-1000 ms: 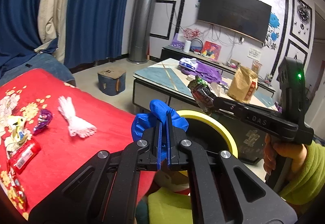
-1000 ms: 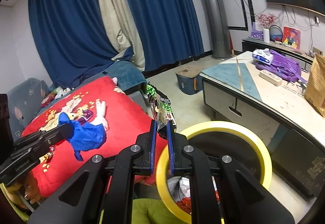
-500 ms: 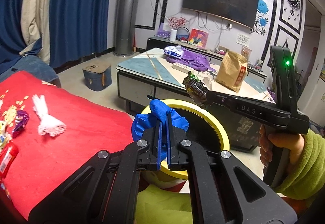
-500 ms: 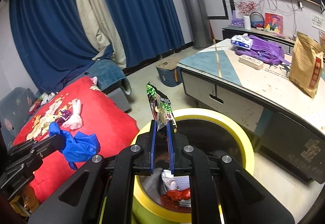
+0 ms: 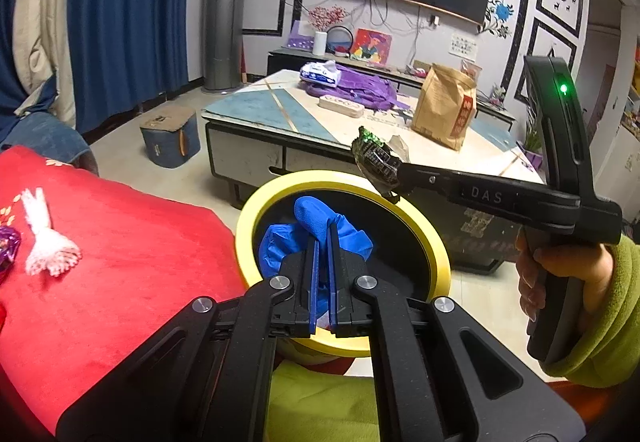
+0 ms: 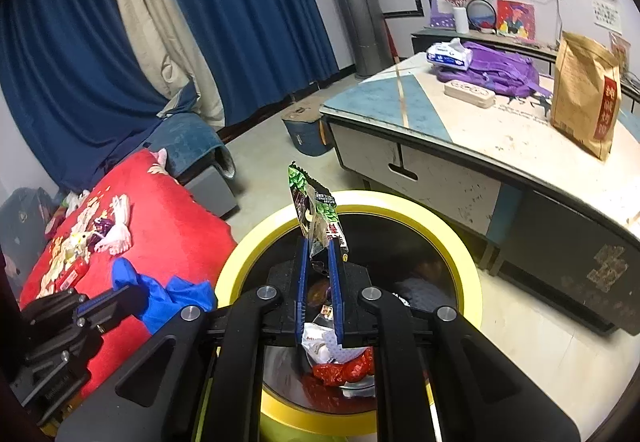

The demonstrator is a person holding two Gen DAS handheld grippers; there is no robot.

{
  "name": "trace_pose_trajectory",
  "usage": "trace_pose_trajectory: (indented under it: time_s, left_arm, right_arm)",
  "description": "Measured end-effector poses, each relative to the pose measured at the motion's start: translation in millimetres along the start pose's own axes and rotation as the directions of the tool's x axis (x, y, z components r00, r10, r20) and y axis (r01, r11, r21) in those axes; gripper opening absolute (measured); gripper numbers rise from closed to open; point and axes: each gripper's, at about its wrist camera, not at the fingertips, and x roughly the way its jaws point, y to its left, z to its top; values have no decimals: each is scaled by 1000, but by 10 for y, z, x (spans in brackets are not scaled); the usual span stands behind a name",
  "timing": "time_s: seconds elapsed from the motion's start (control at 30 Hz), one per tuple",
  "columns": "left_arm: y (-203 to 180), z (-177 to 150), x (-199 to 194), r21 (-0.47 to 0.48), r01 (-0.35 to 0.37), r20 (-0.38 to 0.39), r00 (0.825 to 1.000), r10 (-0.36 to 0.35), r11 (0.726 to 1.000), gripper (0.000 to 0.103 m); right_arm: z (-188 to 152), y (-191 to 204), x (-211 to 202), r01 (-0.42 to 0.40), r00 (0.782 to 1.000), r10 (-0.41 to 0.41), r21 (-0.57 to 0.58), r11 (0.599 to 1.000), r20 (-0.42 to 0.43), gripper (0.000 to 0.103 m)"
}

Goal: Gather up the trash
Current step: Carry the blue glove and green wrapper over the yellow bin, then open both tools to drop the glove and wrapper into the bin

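A yellow-rimmed black bin [image 5: 248, 209] [image 6: 464, 266] stands beside the red cloth. My left gripper [image 5: 322, 238] is shut on a crumpled blue glove [image 5: 312, 217] and holds it over the bin's mouth; the glove also shows in the right wrist view [image 6: 176, 298]. My right gripper [image 6: 320, 246] holds a green and black snack wrapper [image 6: 316, 209] over the bin; its jaws stand slightly apart around the wrapper. The wrapper also shows in the left wrist view [image 5: 376, 159], above the bin's far rim. Several wrappers [image 6: 340, 358] lie inside the bin.
A red cloth [image 5: 120, 242] carries a white foam net [image 5: 44, 238], a purple wrapper [image 5: 8, 246] and more wrappers [image 6: 76, 246]. A low table [image 6: 432, 121] behind the bin holds a brown paper bag [image 6: 588, 89], a purple bag and tissues. A blue stool [image 5: 170, 139] stands on the floor.
Both grippers moved from beside the red cloth to over the bin, each still holding its piece. The right gripper's jaws have parted a little.
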Motion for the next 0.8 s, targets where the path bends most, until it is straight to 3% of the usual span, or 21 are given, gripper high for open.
trace_pose_trajectory:
  time_s: [0.7, 0.8]
  left_arm:
    - [-57, -129, 361, -2, 62, -90, 994, -62, 998, 1]
    - [-60, -133, 359, -4, 61, -91, 994, -61, 998, 5]
  right_arm:
    - [-42, -210, 166, 15, 999, -11, 82, 997, -44, 12]
    - [-38, -210, 154, 18, 999, -14, 86, 996, -42, 19]
